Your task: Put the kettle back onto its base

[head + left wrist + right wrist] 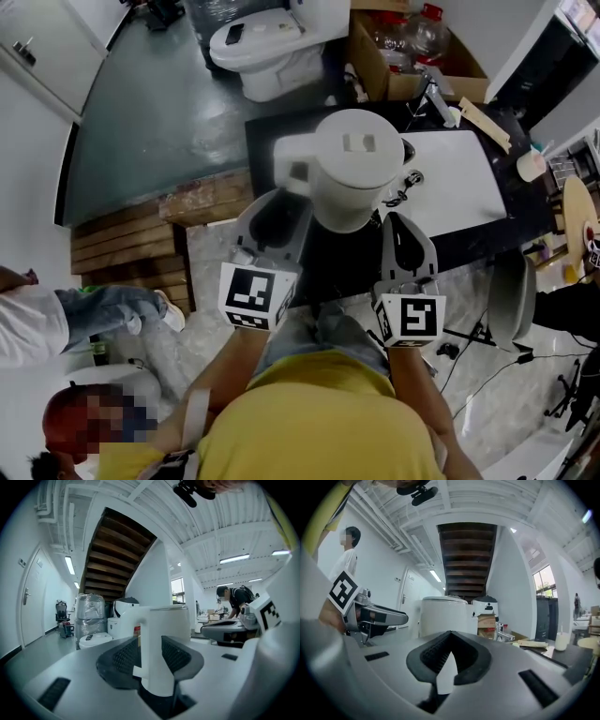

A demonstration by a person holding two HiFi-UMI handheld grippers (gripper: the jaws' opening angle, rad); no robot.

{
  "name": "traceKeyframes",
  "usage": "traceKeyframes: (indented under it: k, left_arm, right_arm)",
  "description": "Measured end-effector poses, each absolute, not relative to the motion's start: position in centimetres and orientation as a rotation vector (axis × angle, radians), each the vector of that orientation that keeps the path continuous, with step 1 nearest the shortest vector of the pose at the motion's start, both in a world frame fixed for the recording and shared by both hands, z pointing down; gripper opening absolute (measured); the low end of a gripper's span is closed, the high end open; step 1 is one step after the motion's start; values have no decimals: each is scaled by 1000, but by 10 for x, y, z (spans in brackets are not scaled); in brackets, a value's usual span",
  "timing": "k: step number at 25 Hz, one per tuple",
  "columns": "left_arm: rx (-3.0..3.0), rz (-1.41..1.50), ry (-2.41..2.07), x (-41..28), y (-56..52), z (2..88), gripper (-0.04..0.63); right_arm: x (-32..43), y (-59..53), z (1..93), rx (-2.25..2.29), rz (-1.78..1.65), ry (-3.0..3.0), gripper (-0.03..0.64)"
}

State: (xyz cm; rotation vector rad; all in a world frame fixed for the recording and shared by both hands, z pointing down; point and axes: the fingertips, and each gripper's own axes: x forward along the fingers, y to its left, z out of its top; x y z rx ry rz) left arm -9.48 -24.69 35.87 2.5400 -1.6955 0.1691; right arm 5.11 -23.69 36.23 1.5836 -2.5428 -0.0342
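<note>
"Dark counter (pixel 478 234), white kettle (pixel 356 164) standing beside the sink (pixel 464 192). Is it on its base?"

"Can't see one. Its handle (pixel 296 167) points back between the left gripper's (pixel 279 204) spread jaws, ungripped. The right gripper (pixel 401 223) is pinched together, empty."

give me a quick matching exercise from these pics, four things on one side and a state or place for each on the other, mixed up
Things:
1. kettle
2. left gripper
3. right gripper
4. cardboard box

States or places:
a. jaws together, nothing held
b. bottles inside, beyond the black counter
c. white, lid on
d. jaws apart around the kettle's handle

Pairs: 1-c; 2-d; 3-a; 4-b
</note>
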Motion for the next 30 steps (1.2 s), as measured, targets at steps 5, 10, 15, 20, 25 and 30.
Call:
traceKeyframes:
  k: [5,10,15,20,25,30]
  left_arm:
    - [2625,130,-1601,-80,-221,339,75]
    - [2678,81,-1528,-71,-195,324,29]
    - [2712,80,-1435,-61,-172,320,12]
    - [2765,15,-1374,-55,-152,304,11]
    - [2789,54,-1334,-51,-136,302,11]
    - [2787,61,-1290,-43,-126,304,11]
  right_arm:
    - [42,-216,345,1574,-68,-2567,8]
    - [34,-194,333,1584,-85,-2581,8]
    - [22,-172,326,1574,-95,-2595,8]
    - [14,-150,312,1571,-97,-2616,8]
    - [9,-129,305,1538,-112,-2630,8]
    - [7,-114,305,1520,-113,-2629,8]
